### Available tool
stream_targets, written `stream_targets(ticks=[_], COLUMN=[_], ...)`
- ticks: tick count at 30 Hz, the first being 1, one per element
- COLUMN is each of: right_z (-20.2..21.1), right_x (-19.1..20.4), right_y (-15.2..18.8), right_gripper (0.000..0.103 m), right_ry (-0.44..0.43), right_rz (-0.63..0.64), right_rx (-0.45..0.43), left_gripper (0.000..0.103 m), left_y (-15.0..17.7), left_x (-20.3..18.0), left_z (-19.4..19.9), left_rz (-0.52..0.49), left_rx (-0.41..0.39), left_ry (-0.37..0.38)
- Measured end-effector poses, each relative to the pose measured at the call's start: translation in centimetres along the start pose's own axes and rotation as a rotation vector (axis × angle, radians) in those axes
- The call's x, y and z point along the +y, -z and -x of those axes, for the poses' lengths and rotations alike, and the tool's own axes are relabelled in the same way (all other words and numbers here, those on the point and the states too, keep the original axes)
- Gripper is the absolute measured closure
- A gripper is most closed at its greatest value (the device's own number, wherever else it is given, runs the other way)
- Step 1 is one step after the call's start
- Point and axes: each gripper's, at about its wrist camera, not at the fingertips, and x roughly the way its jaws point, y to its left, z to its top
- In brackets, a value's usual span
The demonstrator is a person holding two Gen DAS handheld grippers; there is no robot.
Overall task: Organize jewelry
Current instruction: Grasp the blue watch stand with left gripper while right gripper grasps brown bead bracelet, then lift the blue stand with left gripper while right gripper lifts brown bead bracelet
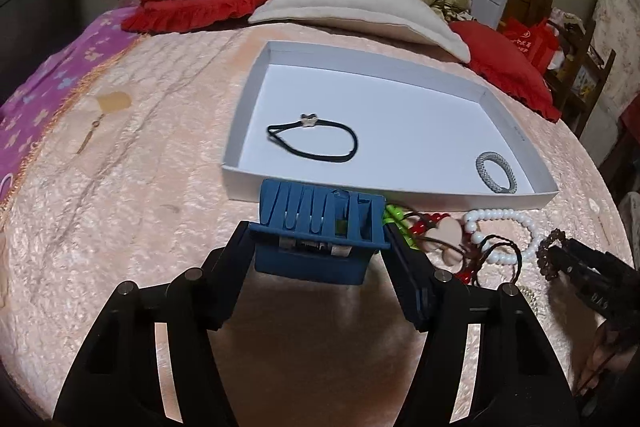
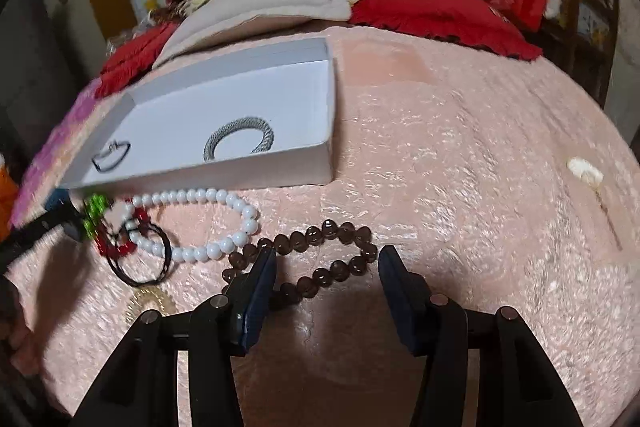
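My left gripper [image 1: 317, 233] is shut on a blue claw hair clip [image 1: 320, 215], held just before the near wall of the white box [image 1: 248, 183]. A black hair tie with a charm [image 1: 312, 139] and a silver bangle [image 1: 496, 173] lie in the box. Right of the clip is a pile with green beads [image 1: 394, 219], red beads [image 1: 436, 217] and a white pearl bracelet [image 1: 500, 223]. My right gripper [image 2: 326, 253] stands open low over a brown bead bracelet [image 2: 328, 231] on the bed, its left finger touching the beads. The pearl bracelet [image 2: 224, 246] lies to their left.
The pink bedspread [image 2: 460, 147] stretches to the right of the box. Red cushions [image 1: 200, 1] and a beige pillow [image 1: 352, 3] lie behind the box. An earring on a card [image 1: 112, 103] is at the left, a small white item [image 2: 584, 169] at the right. A black cord ring [image 2: 140, 279] lies by the pearls.
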Motion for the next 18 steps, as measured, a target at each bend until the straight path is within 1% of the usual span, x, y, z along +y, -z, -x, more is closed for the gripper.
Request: stream_targets(ticks=[1, 2, 7, 9, 11, 14, 18], right_z=[0.1, 0.2, 0.6, 0.7, 0.7, 0.9, 0.9], right_x=[0.4, 0.3, 0.0, 0.1, 0.2, 0.4, 0.0], right_y=[0.1, 0.4, 0.8, 0.9, 0.9, 1.1, 0.9], right_gripper=[0.052, 0.053, 0.065, 0.077, 0.082, 0.091, 0.095], right_ry=[0.014, 0.009, -0.005, -0.007, -0.003, -0.014, -0.031], right_rz=[0.033, 0.036, 0.064, 0.071, 0.08, 0.076, 0.037], right_rx=[-0.001, -0.001, 0.005, 0.005, 0.006, 0.01, 0.013], left_gripper=[0.039, 0.039, 0.038, 0.038, 0.038, 0.038, 0.038], left_y=[0.1, 0.3, 0.7, 0.7, 0.7, 0.5, 0.5], left_x=[0.3, 0.6, 1.3, 1.3, 1.2, 1.2, 1.5], left_z=[0.1, 0.0, -0.7, -0.7, -0.7, -0.8, -0.7], left_rz=[0.002, 0.005, 0.036, 0.045, 0.047, 0.048, 0.064], left_rx=[-0.002, -0.001, 0.039, 0.041, 0.043, 0.044, 0.038], left_ry=[-0.013, -0.027, -0.023, -0.023, -0.025, -0.027, -0.022])
